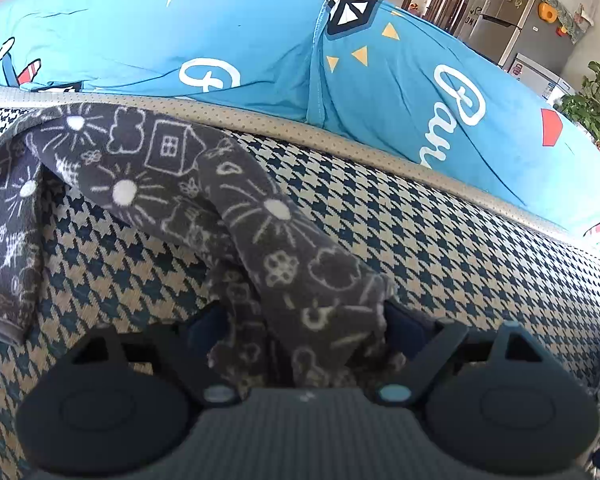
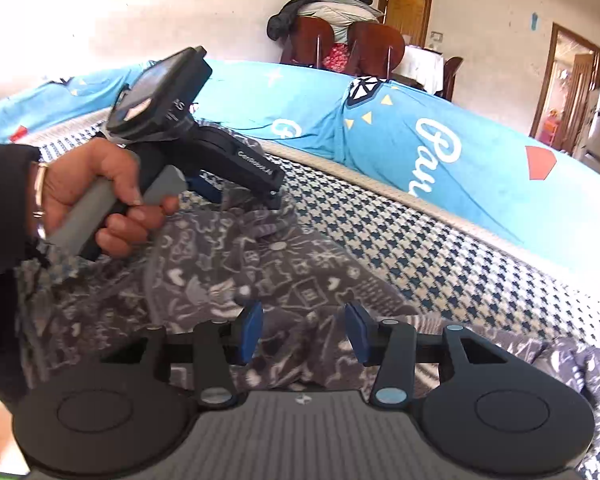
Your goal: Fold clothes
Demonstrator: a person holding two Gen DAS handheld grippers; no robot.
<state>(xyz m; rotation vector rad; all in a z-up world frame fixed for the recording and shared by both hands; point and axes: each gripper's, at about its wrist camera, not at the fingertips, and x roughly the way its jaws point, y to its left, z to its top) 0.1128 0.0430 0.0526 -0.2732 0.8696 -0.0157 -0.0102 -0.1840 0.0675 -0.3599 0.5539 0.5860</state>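
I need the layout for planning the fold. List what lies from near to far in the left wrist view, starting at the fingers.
Left gripper with the grey patterned garment between its fingers, then the houndstooth cover, then the beige edging, then the blue printed bedding, then the fridge.

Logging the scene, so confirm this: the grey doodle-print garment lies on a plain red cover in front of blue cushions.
Wrong on the cover. The left wrist view shows the grey doodle-print garment lying on a blue-and-cream houndstooth cover, not a plain red one. The blue cushions do sit behind it.
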